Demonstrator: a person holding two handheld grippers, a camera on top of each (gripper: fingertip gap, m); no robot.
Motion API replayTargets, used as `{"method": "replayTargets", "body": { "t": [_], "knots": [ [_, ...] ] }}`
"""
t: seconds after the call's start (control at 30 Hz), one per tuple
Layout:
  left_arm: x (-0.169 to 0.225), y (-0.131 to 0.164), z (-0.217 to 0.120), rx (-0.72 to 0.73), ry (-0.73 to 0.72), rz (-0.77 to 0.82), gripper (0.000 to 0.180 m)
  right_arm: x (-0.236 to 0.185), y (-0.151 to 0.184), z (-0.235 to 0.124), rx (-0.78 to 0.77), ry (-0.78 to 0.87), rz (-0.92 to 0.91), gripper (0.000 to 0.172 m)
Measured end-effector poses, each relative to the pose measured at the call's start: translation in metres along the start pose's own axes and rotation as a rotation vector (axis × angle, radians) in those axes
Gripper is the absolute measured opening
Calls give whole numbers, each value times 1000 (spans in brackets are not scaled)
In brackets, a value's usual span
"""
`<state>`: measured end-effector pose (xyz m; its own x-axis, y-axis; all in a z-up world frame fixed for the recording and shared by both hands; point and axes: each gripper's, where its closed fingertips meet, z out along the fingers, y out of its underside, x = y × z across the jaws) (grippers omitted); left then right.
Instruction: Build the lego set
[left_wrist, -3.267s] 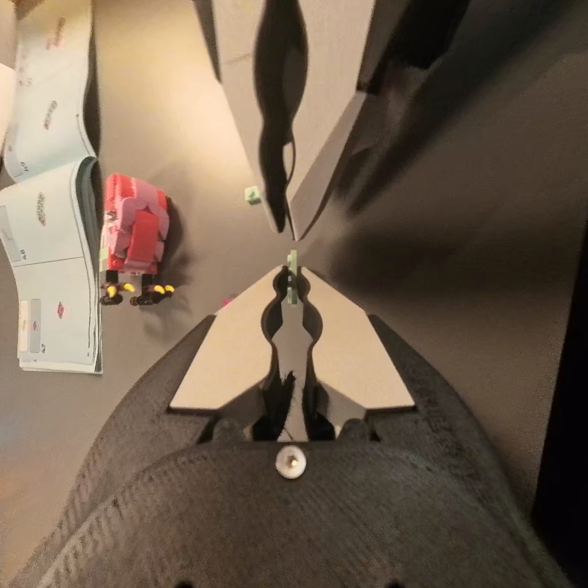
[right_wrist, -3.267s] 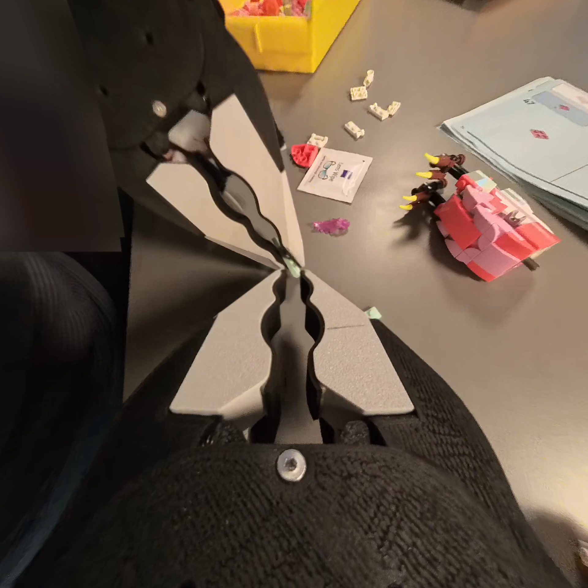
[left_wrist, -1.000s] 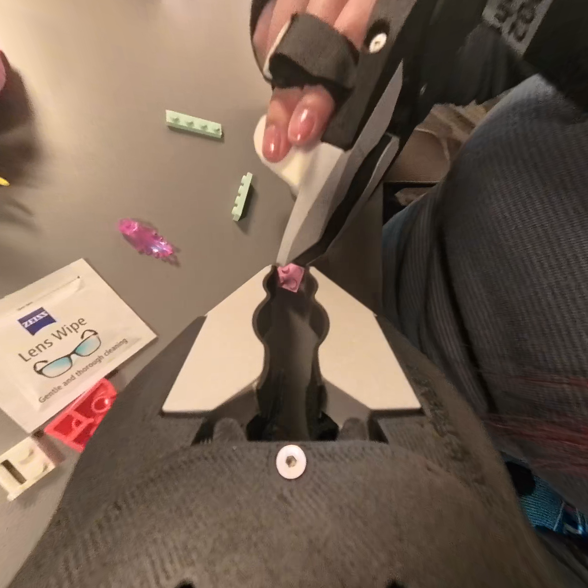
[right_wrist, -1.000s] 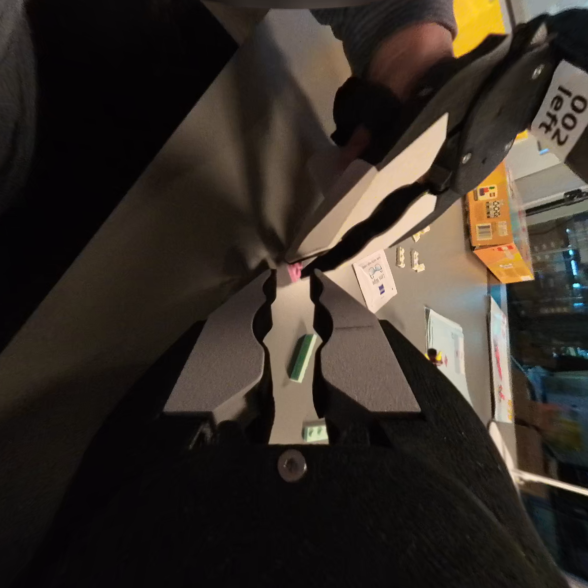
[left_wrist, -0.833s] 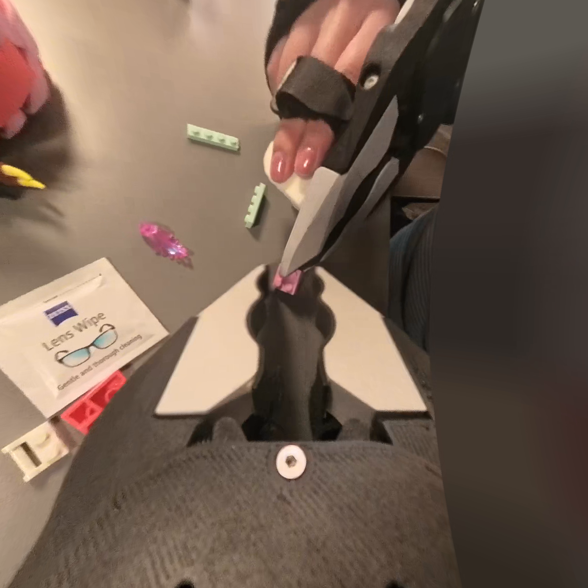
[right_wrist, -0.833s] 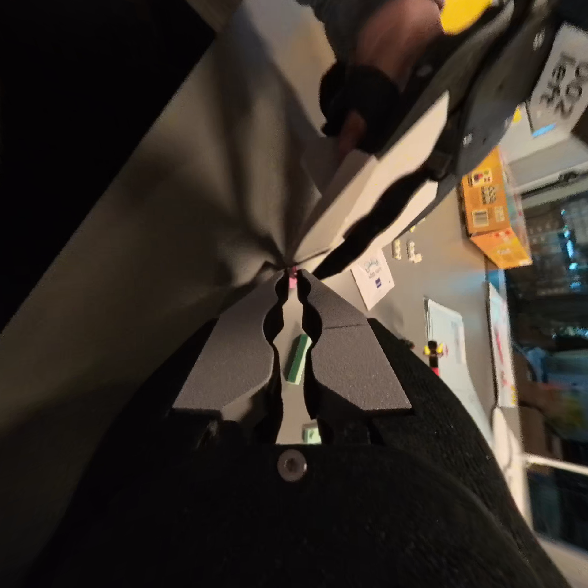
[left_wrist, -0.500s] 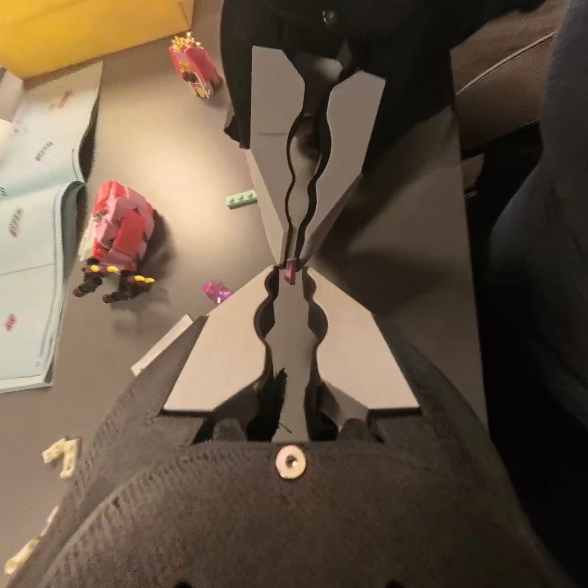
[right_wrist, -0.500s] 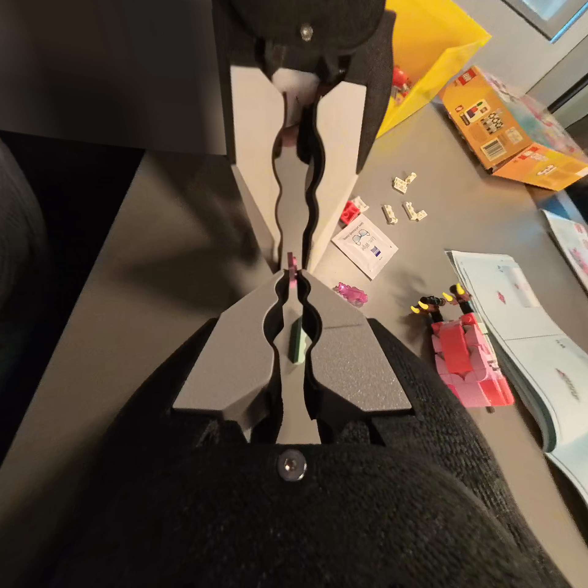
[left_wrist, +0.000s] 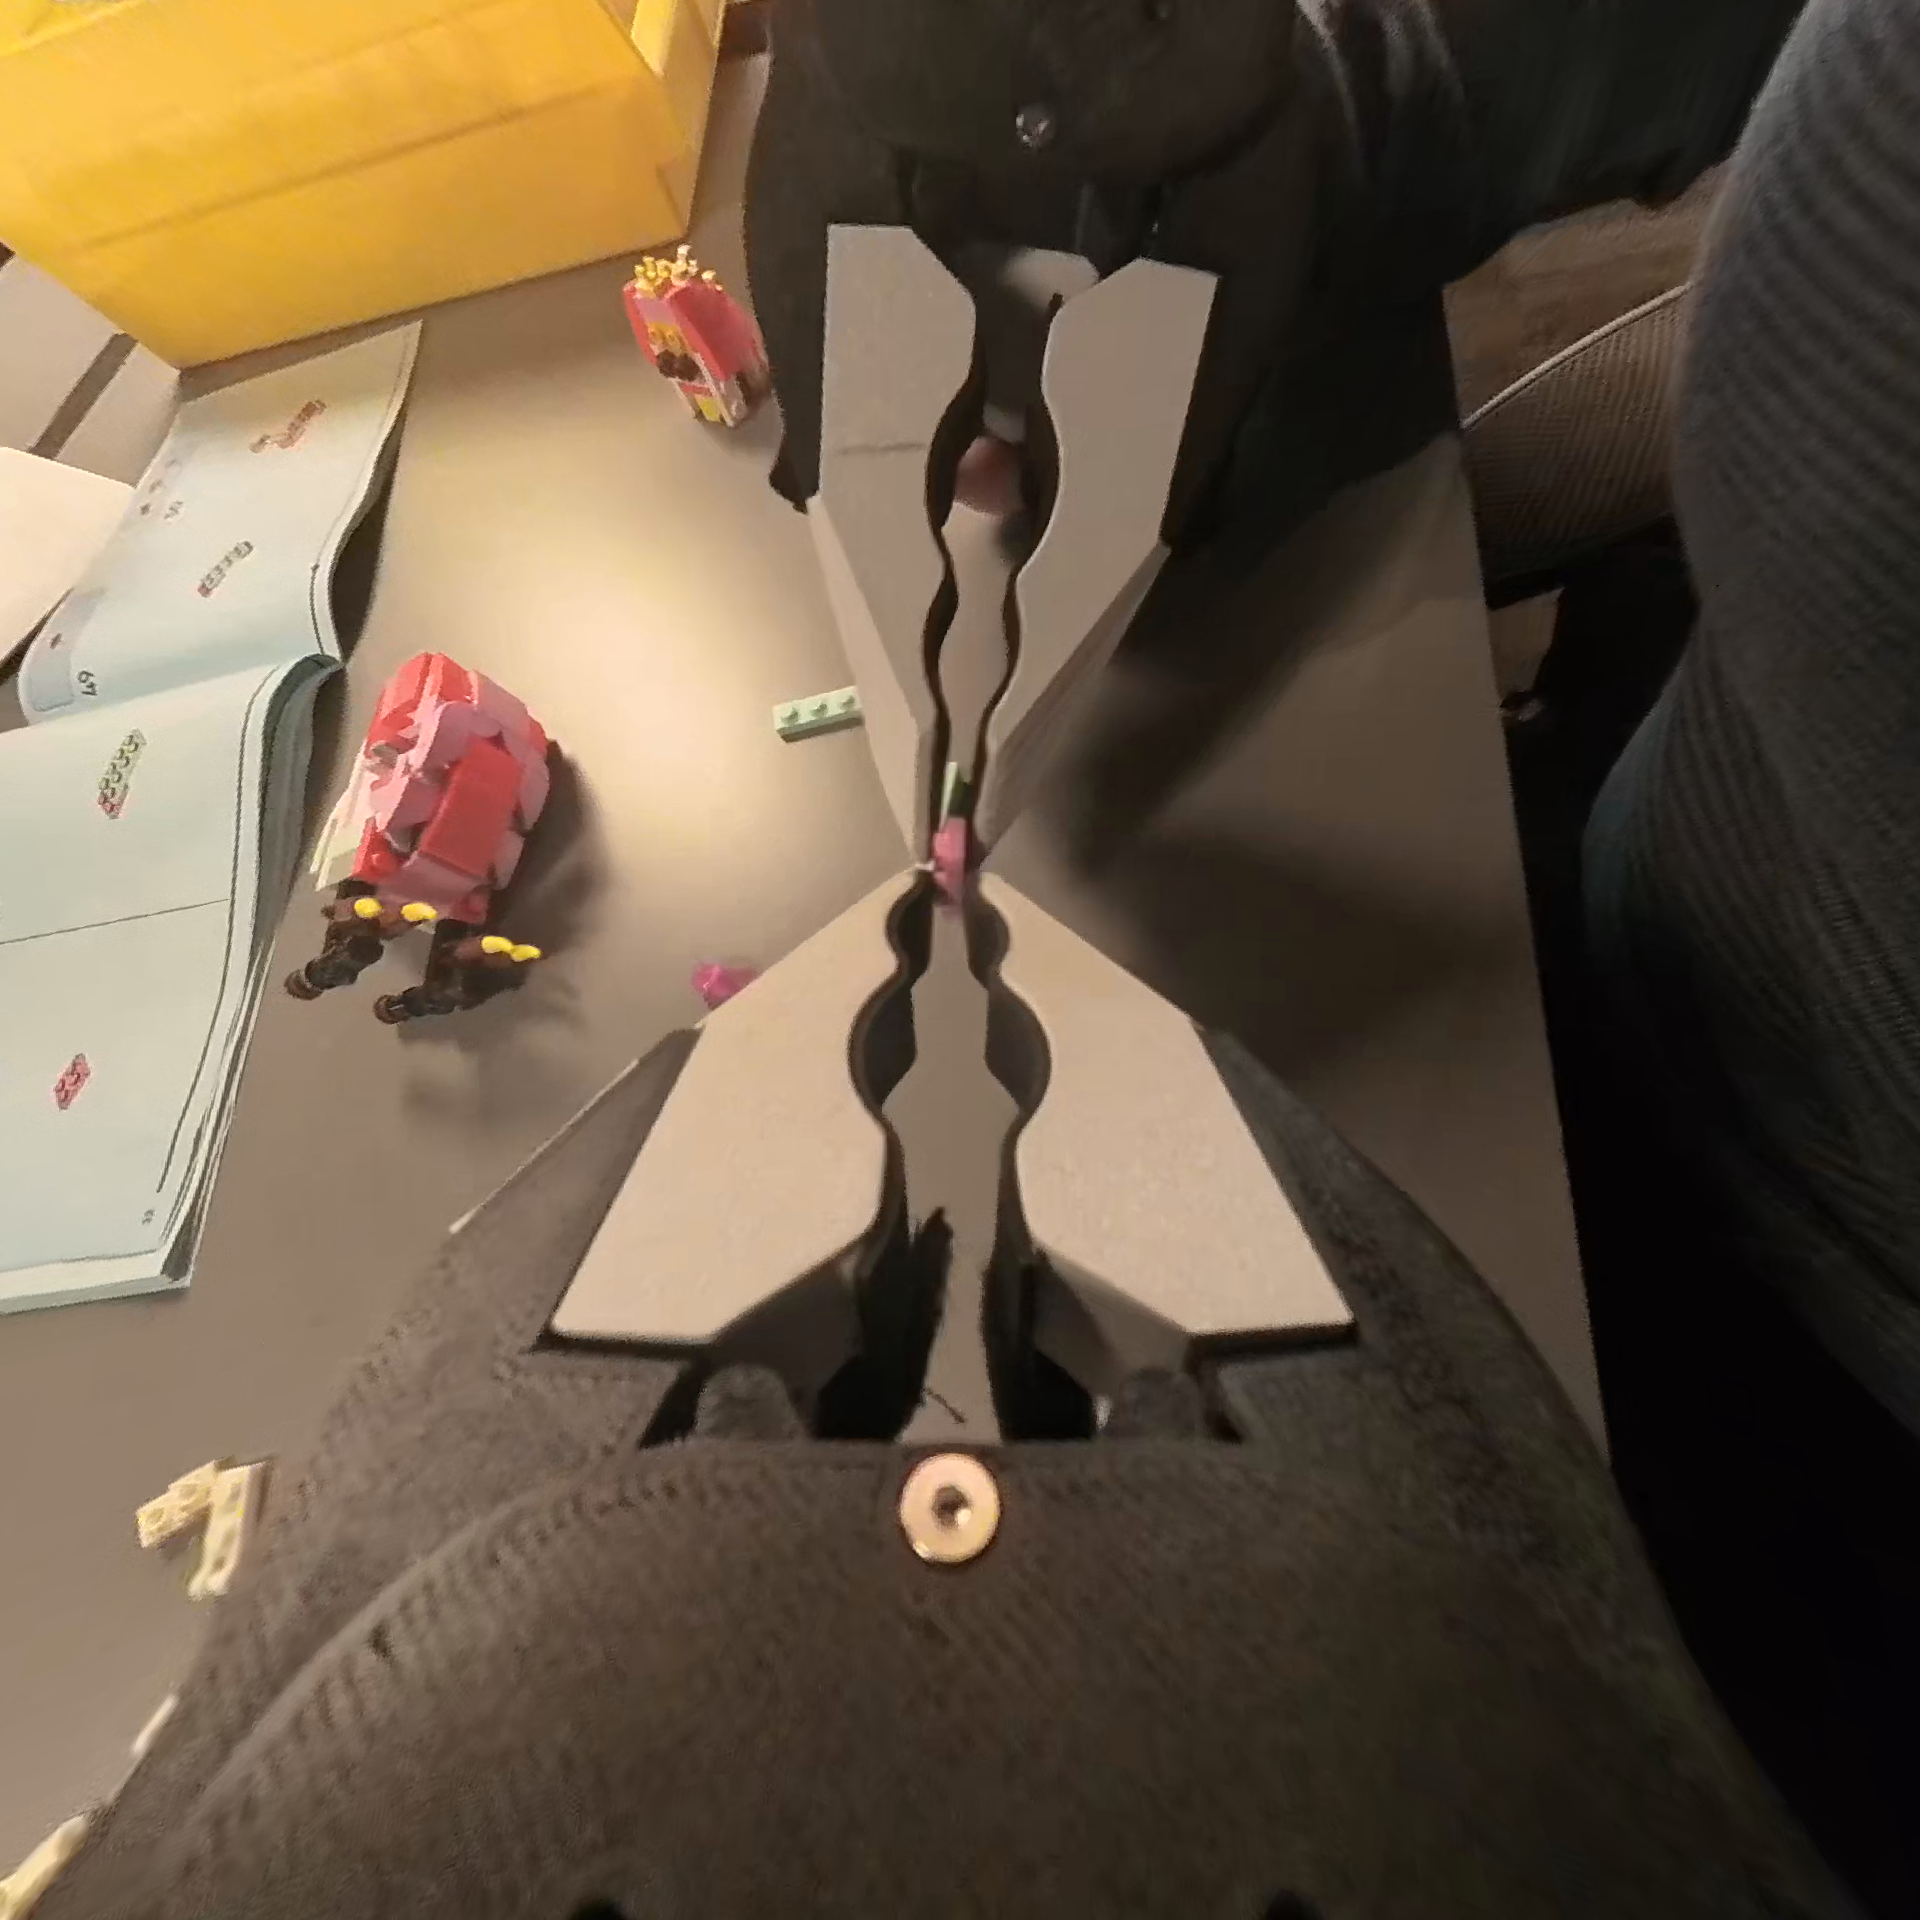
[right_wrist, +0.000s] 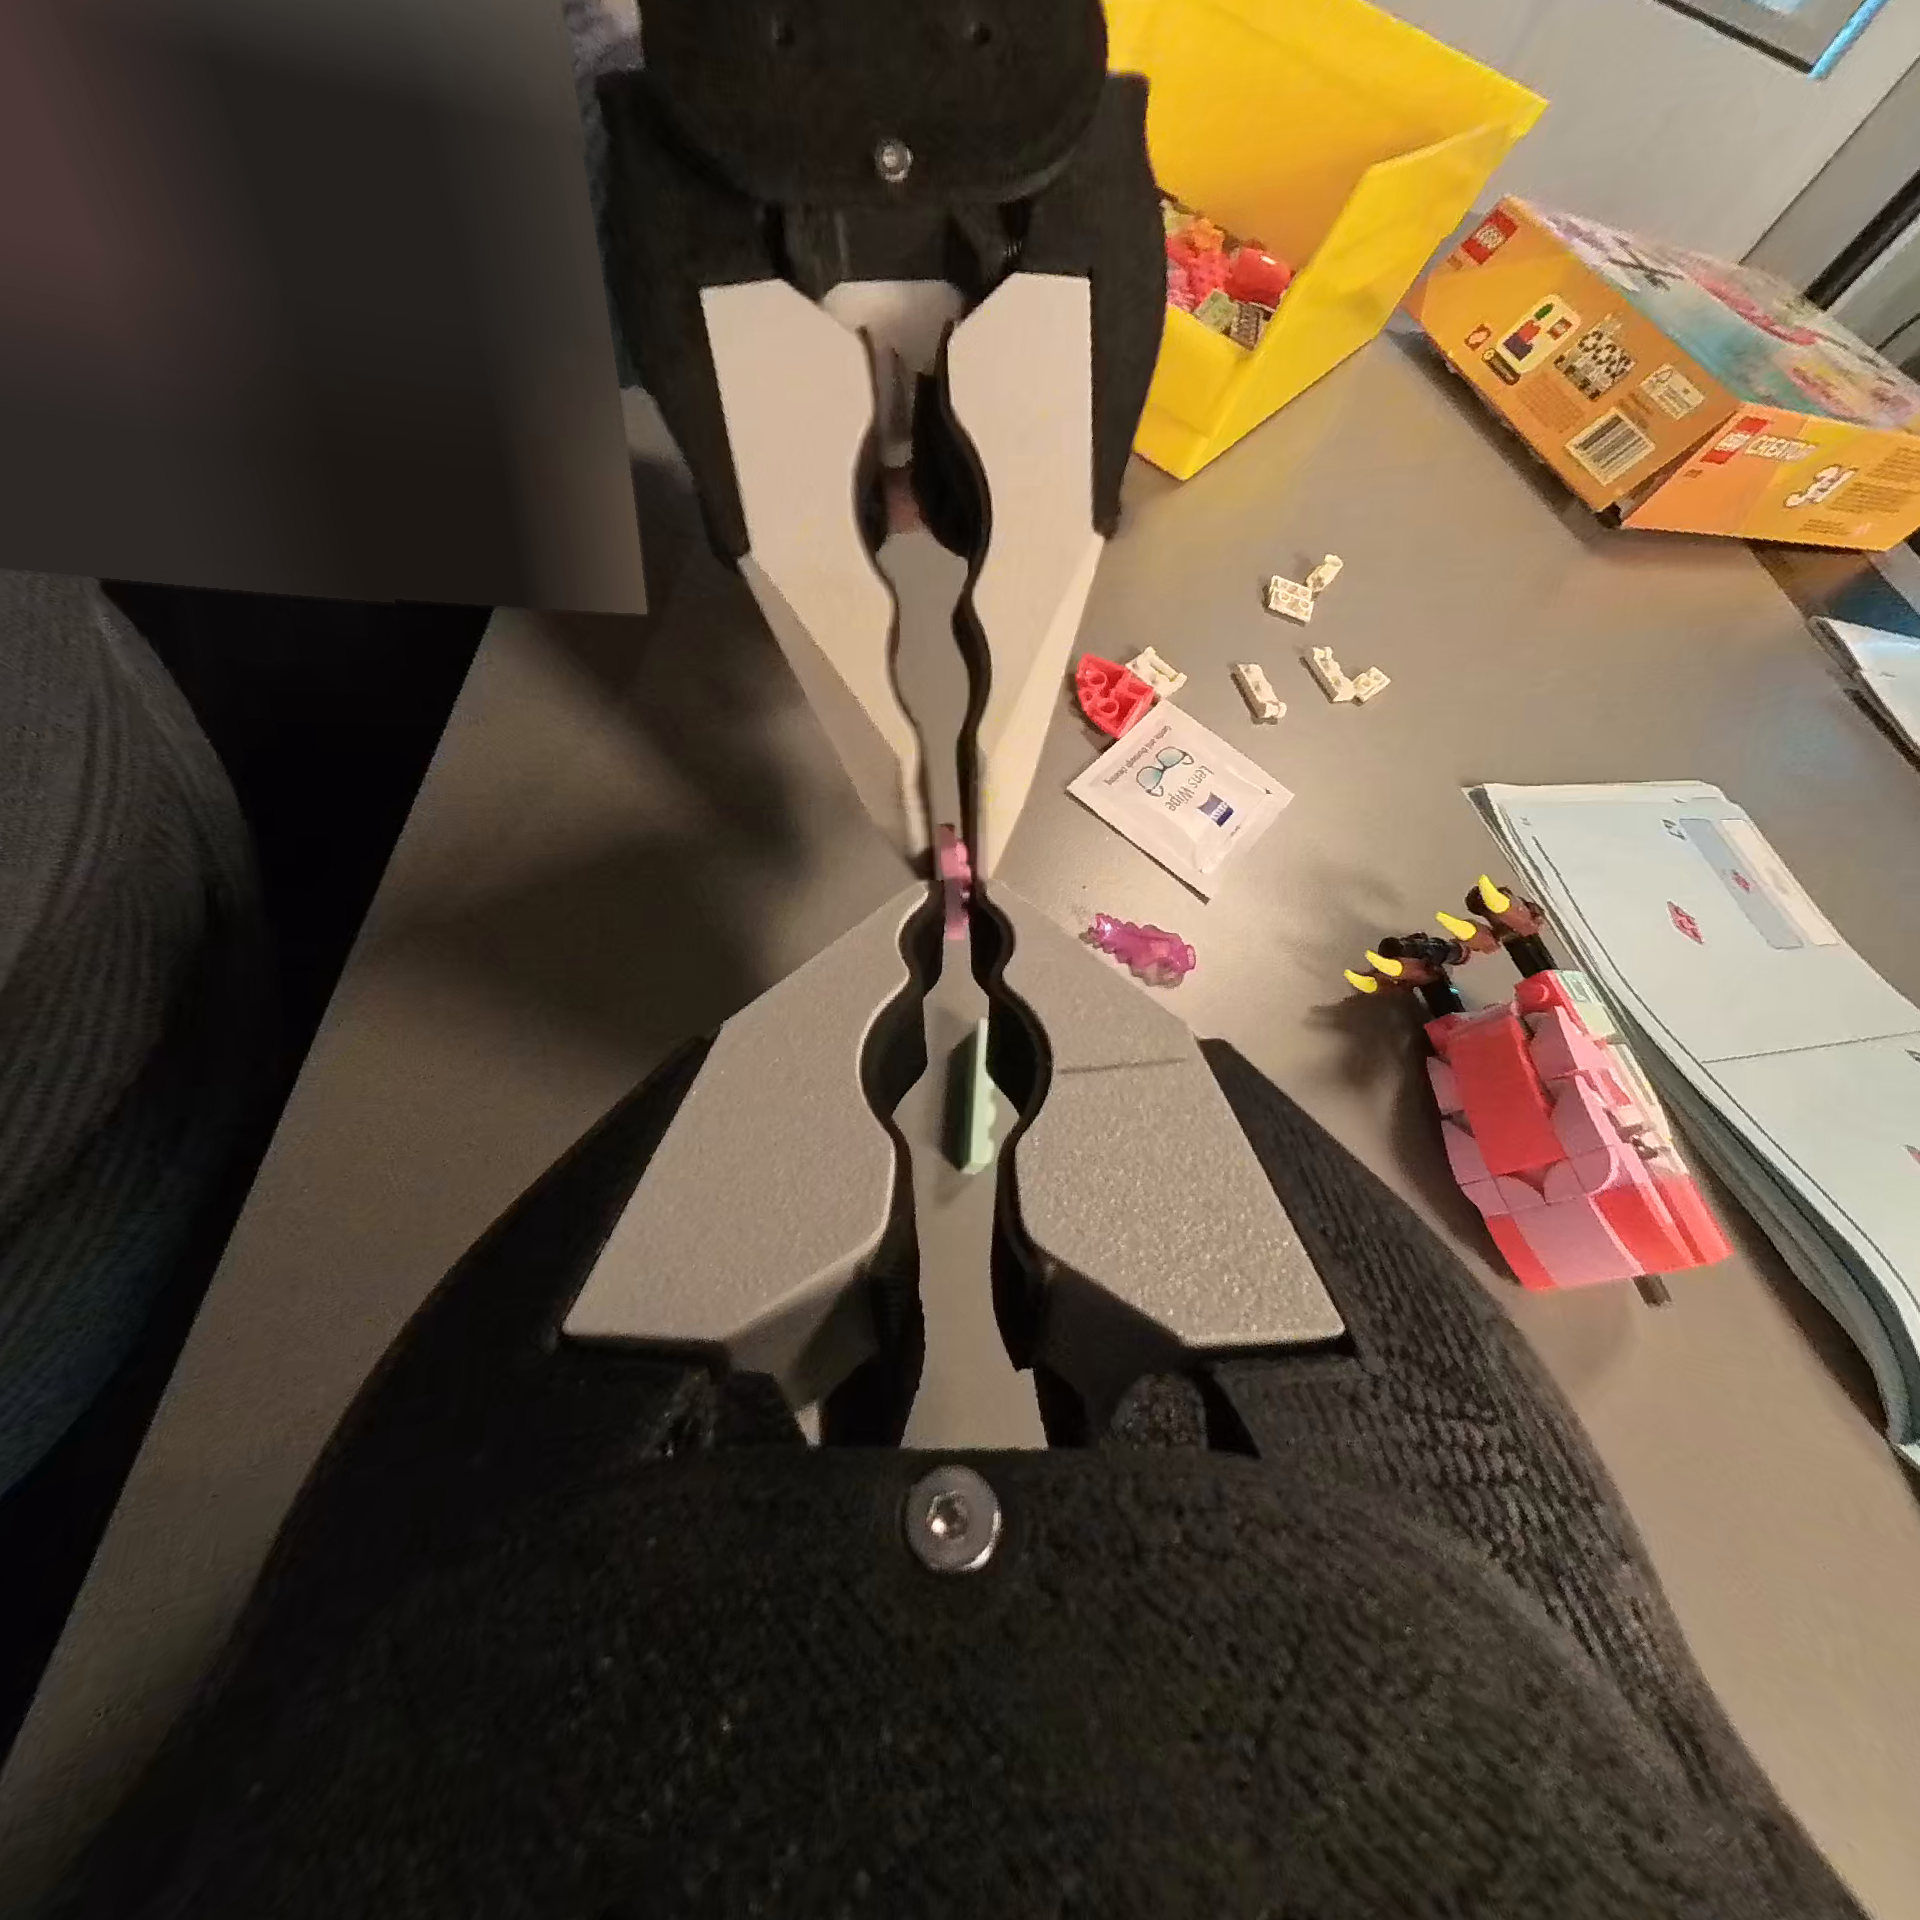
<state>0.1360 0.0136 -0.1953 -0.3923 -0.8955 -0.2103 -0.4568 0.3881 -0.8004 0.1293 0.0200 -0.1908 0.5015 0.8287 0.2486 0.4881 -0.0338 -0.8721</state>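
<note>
Tip-to-tip above the table, left tongs and right tongs are both clenched on one small pink brick, its long axis running twelve-to-six between them.

A yellow bin and an orange box stand on the grey table. Nearby lie an open booklet, a white sachet and a red-pink brick model.
</note>
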Motion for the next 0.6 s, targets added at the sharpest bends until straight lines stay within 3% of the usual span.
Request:
{"method": "replayTargets", "body": {
  "t": [0.27, 0.4, 0.43, 0.6],
  "knots": [
    [0, 3, 1, -30, 52, -69, 4, -1, 3, -1, -19, -13, 9, 5],
    [-4, 12, 7, -131, 104, -92, 4, 1, 27, -1, -184, -37, 128, 49],
    [-2, 13, 9, -143, 130, -95, 4, 0, 31, -1, -210, -55, 162, 53],
    [2, 24, 17, -223, 210, -62, 4, -3, 40, 0, -237, -76, 211, 41]
  ]
}}
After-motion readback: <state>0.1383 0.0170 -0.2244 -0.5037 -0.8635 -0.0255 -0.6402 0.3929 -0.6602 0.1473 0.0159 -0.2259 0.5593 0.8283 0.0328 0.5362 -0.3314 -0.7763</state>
